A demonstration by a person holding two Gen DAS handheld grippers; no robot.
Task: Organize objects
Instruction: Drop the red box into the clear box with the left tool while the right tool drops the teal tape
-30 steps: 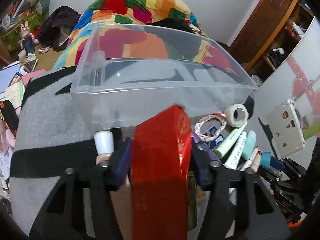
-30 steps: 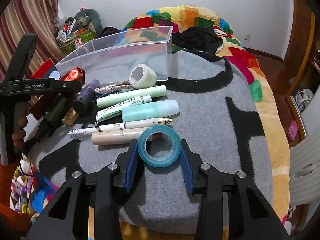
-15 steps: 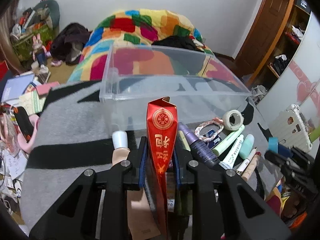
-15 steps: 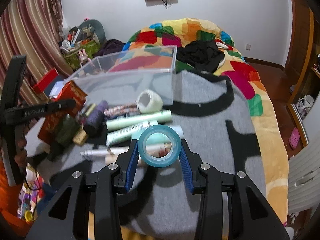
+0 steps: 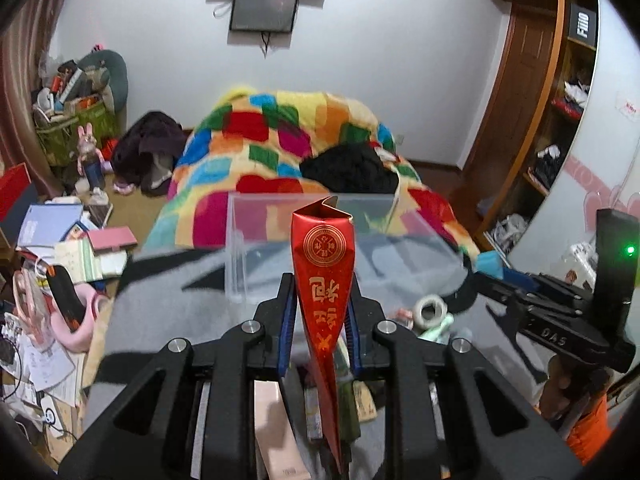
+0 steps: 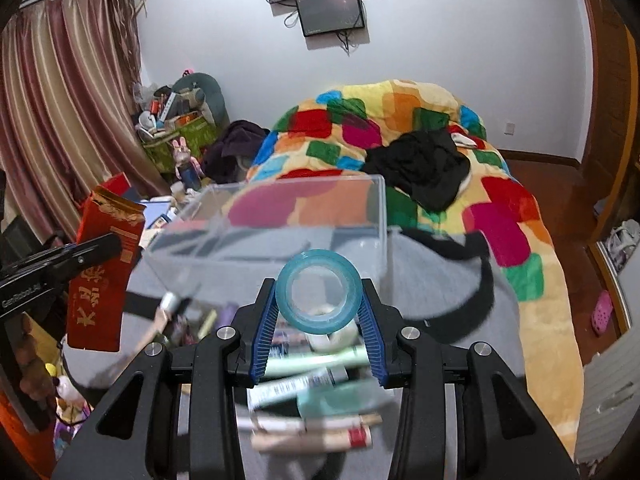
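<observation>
My left gripper (image 5: pixel 320 300) is shut on a red foil packet (image 5: pixel 323 276) with gold lettering, held upright above the grey blanket. The packet also shows at the left of the right wrist view (image 6: pixel 105 272). My right gripper (image 6: pixel 318 312) is shut on a teal tape roll (image 6: pixel 318 298), lifted above the loose items. A clear plastic bin (image 6: pixel 280 236) stands on the blanket just beyond both grippers; it also shows in the left wrist view (image 5: pixel 340 240). Tubes and pens (image 6: pixel 316 384) and a white tape roll (image 5: pixel 430 309) lie below.
The bed carries a colourful patchwork quilt (image 6: pixel 400 128) with black clothes (image 6: pixel 420 164) behind the bin. Cluttered books and bags (image 5: pixel 72 232) lie on the floor to the left. A wooden door and shelves (image 5: pixel 552 112) stand to the right.
Both grippers have risen and tilted up, each still holding its item. The red packet and teal tape roll are now lifted off the blanket, level with the bin's rim.
</observation>
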